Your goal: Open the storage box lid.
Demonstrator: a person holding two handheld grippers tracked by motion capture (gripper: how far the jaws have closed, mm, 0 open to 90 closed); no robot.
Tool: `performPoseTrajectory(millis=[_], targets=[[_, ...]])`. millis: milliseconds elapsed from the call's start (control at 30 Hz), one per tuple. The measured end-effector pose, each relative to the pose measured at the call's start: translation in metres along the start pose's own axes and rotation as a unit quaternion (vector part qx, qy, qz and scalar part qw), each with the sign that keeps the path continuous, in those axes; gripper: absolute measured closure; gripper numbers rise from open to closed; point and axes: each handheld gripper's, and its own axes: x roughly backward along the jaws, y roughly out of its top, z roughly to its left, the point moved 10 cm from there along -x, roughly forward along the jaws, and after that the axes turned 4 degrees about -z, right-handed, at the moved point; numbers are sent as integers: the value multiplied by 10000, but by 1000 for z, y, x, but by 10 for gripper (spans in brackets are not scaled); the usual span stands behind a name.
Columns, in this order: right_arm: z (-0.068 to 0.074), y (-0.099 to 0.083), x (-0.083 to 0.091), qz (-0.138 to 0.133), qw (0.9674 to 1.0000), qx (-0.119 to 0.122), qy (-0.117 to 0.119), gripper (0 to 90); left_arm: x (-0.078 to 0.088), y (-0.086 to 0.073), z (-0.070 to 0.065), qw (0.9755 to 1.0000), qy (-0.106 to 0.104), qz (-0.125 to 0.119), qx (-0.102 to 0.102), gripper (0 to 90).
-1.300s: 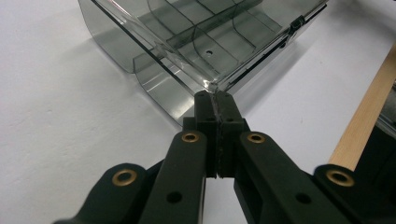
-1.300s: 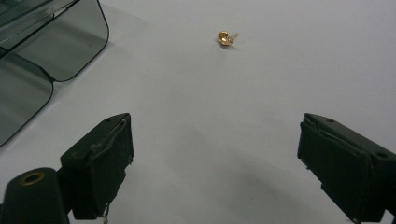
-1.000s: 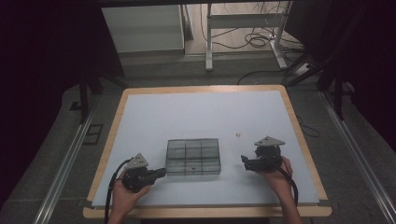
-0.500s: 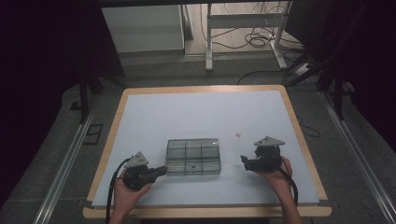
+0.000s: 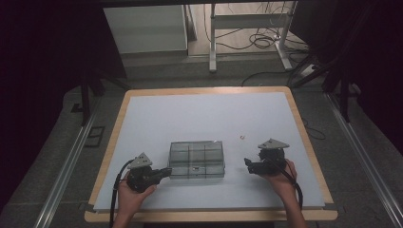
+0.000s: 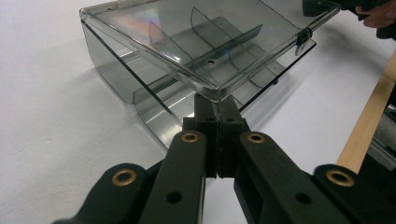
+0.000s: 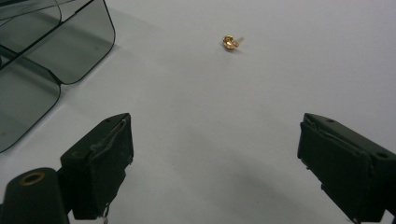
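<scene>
1. Dark floor, cables and grey table legs lay beyond a white table (image 5: 199, 114) edged in pale wood, matte and smooth across its whole top.
2. Compared with half a second earlier, little had changed: both hands sat in the same places at the near edge, and the box remained between them; any lift of the lid was too slight to judge from the high view.
3. A smoke-tinted clear plastic box (image 5: 196, 159) stood near the front of the table, rectangular with rounded corners and thin curved dividers splitting it into compartments.
4. Its transparent lid (image 6: 205, 37) was tilted up off the base in the left gripper view, glossy enough to show a rainbow sheen, with a small black clasp on its far edge.
5. The left gripper (image 6: 217, 109), black with brass-ringed pivots, had its jaws pressed together on the near corner of the lid, pinching it.
6. The right gripper (image 7: 215, 168) had its jaws spread wide over bare table, touching nothing, with the box just to its left.
7. A tiny gold-coloured piece (image 7: 229, 42), rounded with a thin stem, lay alone on the white surface ahead of the right gripper, well apart from the box.
</scene>
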Motion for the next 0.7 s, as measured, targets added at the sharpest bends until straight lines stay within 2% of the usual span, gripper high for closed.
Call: performPoseTrajectory(millis=[300, 700], targets=[[3, 0, -2, 5, 10000, 14, 54, 99, -3, 6, 1, 9998, -58, -164, 104, 898], [2, 1, -1, -21, 10000, 4, 45, 99, -4, 15, 3, 9994, -52, -308, 128, 897]])
